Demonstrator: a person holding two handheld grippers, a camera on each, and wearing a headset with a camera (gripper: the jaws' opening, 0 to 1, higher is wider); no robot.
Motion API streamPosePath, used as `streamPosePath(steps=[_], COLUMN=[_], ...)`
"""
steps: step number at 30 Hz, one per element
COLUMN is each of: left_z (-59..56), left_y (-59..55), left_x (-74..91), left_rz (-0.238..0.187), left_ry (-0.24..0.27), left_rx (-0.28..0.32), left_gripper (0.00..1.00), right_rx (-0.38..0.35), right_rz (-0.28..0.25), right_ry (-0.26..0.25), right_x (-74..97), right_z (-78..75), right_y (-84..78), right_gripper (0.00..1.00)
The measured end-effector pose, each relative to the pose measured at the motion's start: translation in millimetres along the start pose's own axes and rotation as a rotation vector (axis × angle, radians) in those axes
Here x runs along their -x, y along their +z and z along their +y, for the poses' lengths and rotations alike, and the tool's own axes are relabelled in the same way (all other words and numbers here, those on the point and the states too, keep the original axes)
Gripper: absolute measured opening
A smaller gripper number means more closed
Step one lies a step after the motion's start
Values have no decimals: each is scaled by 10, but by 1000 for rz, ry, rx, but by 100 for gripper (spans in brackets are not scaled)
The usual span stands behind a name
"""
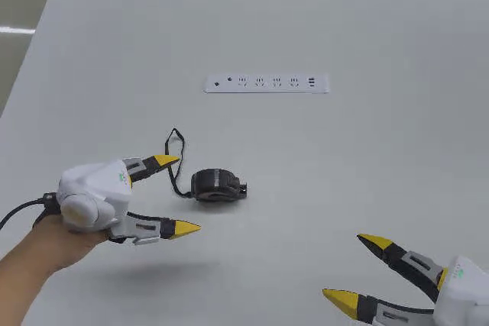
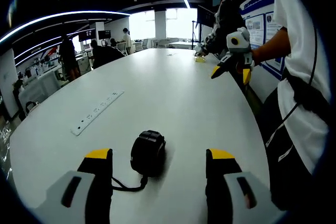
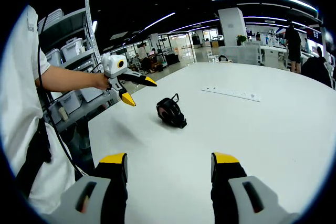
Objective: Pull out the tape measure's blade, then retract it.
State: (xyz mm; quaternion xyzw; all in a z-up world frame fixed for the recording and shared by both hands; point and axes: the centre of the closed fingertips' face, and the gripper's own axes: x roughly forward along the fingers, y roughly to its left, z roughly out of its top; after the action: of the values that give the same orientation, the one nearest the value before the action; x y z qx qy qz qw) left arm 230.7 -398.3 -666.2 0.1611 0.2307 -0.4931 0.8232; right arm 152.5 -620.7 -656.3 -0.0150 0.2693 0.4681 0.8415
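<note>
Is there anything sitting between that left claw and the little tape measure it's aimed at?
Nothing visible blocks it. The left gripper has its open jaws facing the tape measure across bare table. Only the measure's own black wrist strap loops by one jaw tip. The power strip lies beyond, off the path.

My left gripper has a white body, grey-and-black jaws and bright yellow tips; my right gripper wears the same colours. The tape measure is black with a dark grey face, and its wrist loop is black. The table is plain off-white. The power strip is white with dark sockets.
</note>
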Motion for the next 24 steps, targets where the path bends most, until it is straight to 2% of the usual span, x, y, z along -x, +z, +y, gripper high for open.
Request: streamPosePath(steps=[5, 14, 24], left_z=[33, 76, 122], left_y=[-76, -147, -194], left_x=[-126, -304, -406], left_rz=[21, 37, 52], left_ry=[-23, -40, -39], left_rx=[-4, 1, 8], left_gripper=[68, 66, 61], right_rx=[5, 7, 5], right_rz=[10, 17, 23], right_ry=[9, 14, 16], right_x=[-23, -58, -58], right_z=[15, 23, 25], right_y=[-19, -22, -5], right_gripper=[65, 65, 64])
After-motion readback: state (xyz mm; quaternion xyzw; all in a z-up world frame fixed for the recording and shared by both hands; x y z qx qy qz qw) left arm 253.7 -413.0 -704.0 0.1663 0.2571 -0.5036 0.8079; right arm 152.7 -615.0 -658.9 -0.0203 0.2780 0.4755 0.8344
